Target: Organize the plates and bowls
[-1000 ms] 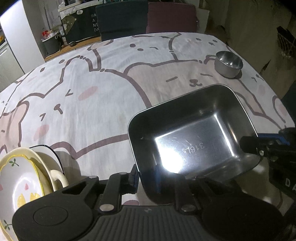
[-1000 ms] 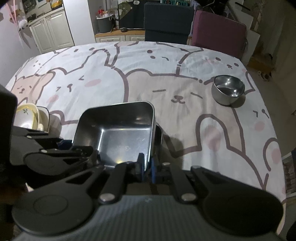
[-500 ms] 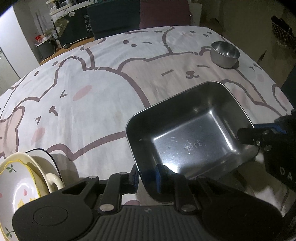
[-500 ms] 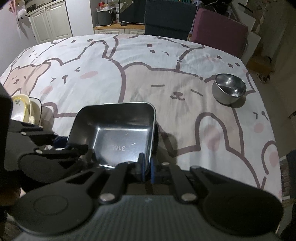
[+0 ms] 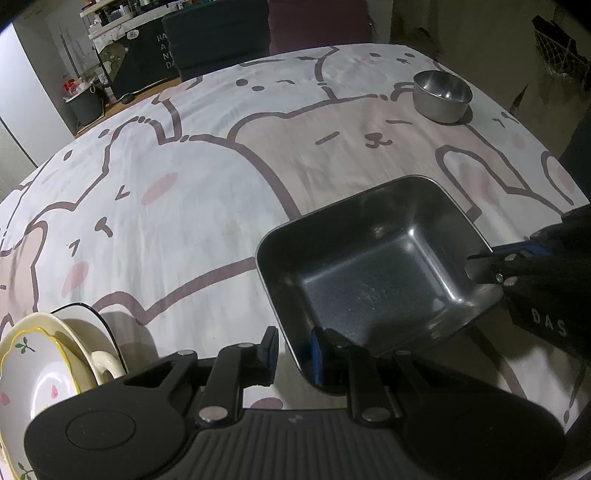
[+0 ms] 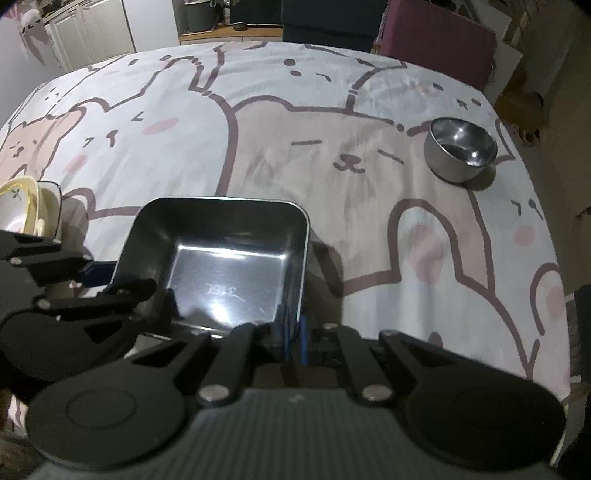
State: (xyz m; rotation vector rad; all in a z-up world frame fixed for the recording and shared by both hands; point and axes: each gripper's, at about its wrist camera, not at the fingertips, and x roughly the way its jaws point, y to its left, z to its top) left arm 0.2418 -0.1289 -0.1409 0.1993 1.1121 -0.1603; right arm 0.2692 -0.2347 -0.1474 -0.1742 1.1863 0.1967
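- A table (image 5: 207,192) is filling most of both views, lying under a pale cloth (image 6: 332,122) printed with cartoon bears and rabbits in brown outline with pink cheeks.
- Two chairs are standing at the far edge of the table, a dark one (image 6: 325,18) beside a maroon one (image 6: 439,40), with white cabinets (image 6: 92,33) and cluttered shelving showing behind them in the dim room.
- A rectangular steel tray (image 5: 373,266) is sitting near the front of the table, tilted slightly, its inside catching a bright reflection in the right wrist view, where stamped lettering is showing on its floor.
- The left gripper (image 5: 293,350) is straddling the tray's near-left corner, one blue-padded finger outside the wall and one inside; the gap between them is looking wider than the thin wall, so I cannot tell whether the pads are actually pressing it.
- The right gripper (image 6: 291,338) is clamping the tray's near-right rim, its two blue pads drawn almost together with the thin steel wall between them.
- A stack of cream ceramic dishes (image 5: 40,369) is resting at the left front of the table, well apart from the tray: a bowl with a yellow scalloped rim and small leaf and fruit motifs is leaning against a dark-rimmed dish that has a handle.
- A small round steel bowl (image 6: 460,147) is standing upright on the far right of the cloth, well apart from the tray and casting a short shadow.
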